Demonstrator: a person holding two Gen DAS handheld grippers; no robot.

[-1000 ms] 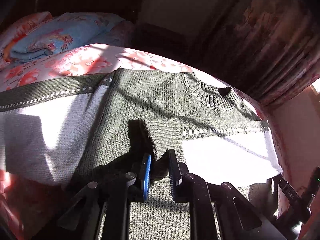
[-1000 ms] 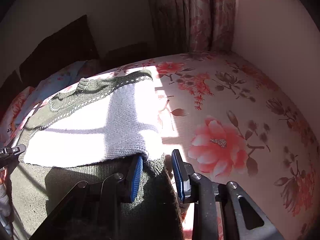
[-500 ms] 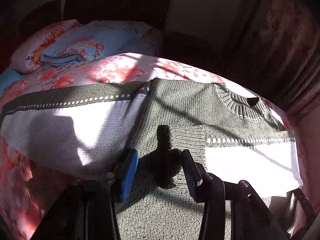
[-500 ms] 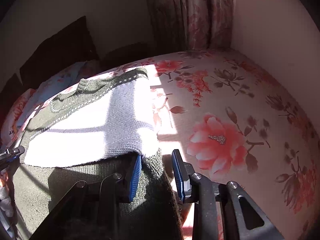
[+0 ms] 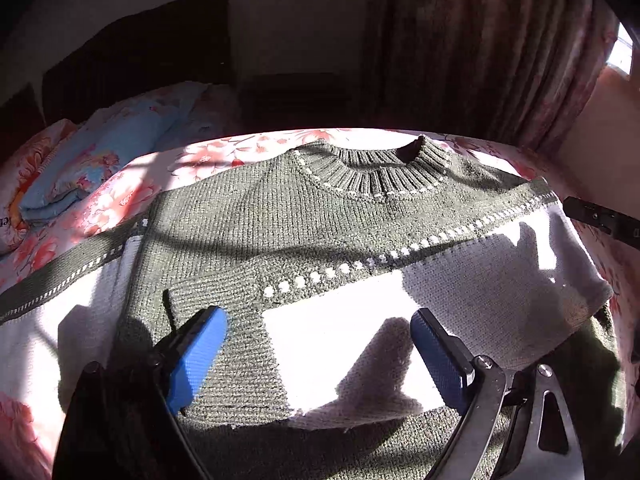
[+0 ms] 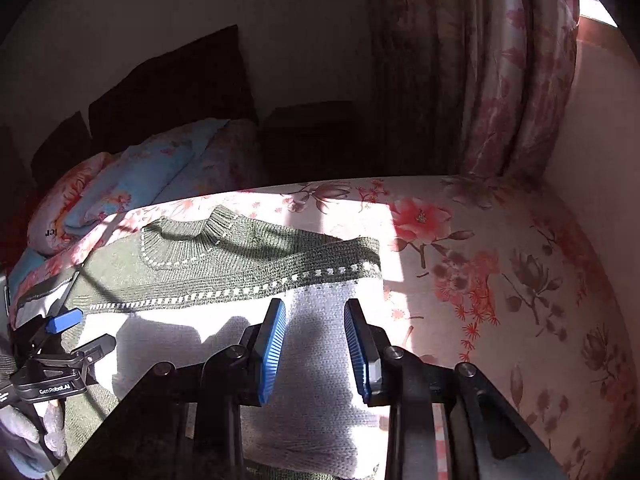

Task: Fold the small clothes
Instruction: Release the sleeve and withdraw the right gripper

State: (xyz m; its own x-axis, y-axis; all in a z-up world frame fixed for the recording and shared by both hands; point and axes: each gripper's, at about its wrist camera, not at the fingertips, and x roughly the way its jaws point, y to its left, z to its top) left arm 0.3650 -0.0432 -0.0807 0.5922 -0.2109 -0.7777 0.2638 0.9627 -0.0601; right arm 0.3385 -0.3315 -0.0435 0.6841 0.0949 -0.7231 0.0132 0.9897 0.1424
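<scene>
Left claw (image 5: 316, 354) spread wide, nothing between the blue pads (image 5: 196, 354), hovering over the sweater (image 5: 280, 216). Contact with the knit can't be judged from this angle. Claw body cut off at the bottom edge, deep in shadow.

Sweater lies flat on the bed (image 5: 224, 152), collar (image 5: 376, 168) at the far side. One sleeve is folded across the chest; its grey-white panel (image 5: 460, 292) covers the lower front. The other sleeve (image 5: 60, 280) runs off the left edge, end not visible. Hem is hidden behind the claw. Hard sunlight blows out the white knit and heavy shadows cross the green part, so texture there is hard to read.

Folded blue bedding (image 5: 100, 160) sits far left on the bed, partly dark. Headboard (image 5: 136, 52) and wall behind are nearly black. Curtain (image 6: 500, 80) on the right.

Right claw (image 6: 314, 354) also parted, pads empty, over the white panel near the sweater's right edge. Touching or just above: can't tell. In its view the left claw shows at the left edge, partly cropped, with a gloved hand (image 6: 28, 436) under it.
</scene>
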